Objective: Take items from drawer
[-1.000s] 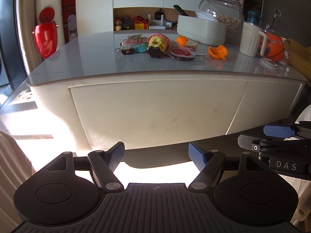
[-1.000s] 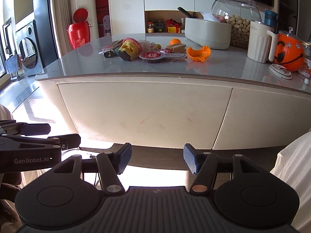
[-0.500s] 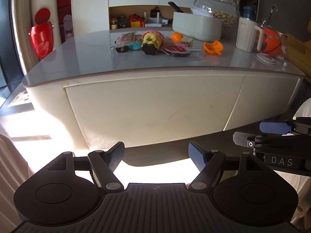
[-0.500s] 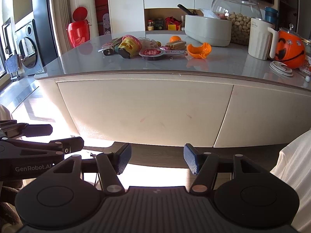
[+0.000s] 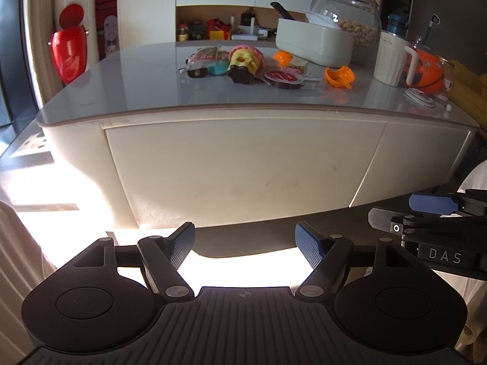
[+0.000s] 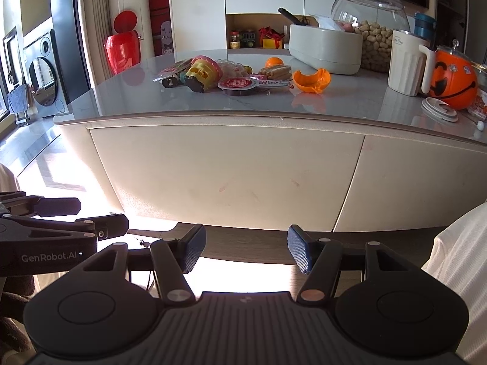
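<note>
Jaws of the left hand-held gripper (image 5: 245, 240) stand apart with nothing between them; the right hand-held gripper (image 6: 246, 245) is likewise released and empty. Both hang side by side, well short of the wide cream drawer front (image 6: 225, 179), which is closed under the grey glossy bench (image 6: 213, 103). On the bench lies a cluster of snack packets and toys (image 6: 213, 76), an orange plastic half-shell (image 6: 312, 80) beside it. Farther back stands a white ribbed jug (image 6: 406, 62) beside an orange pumpkin bucket (image 6: 453, 80).
</note>
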A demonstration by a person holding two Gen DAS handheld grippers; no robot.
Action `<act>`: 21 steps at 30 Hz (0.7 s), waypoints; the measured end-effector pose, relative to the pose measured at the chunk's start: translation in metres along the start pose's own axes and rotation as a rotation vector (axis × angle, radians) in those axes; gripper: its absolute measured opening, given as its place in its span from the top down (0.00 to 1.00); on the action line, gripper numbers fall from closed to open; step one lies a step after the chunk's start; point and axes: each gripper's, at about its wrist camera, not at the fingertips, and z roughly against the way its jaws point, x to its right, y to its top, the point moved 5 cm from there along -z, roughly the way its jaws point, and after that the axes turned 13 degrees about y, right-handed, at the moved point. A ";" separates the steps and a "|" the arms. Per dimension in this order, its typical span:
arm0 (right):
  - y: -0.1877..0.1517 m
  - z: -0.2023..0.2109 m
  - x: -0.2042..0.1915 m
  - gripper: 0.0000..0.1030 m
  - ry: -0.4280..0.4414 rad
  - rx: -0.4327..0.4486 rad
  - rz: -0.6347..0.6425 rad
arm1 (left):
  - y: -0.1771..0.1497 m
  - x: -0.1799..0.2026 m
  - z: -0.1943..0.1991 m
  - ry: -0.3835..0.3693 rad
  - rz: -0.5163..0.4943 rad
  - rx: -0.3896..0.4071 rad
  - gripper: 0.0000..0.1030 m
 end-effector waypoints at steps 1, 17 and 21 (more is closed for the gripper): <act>0.000 0.000 0.000 0.42 0.000 0.000 -0.001 | 0.000 0.000 0.000 0.001 0.001 0.000 0.24; 0.000 0.000 0.001 0.42 0.003 -0.001 -0.007 | 0.000 0.000 0.000 0.000 0.002 -0.001 0.24; 0.000 0.000 0.001 0.42 0.003 -0.001 -0.007 | 0.000 0.000 -0.001 0.000 0.002 -0.001 0.24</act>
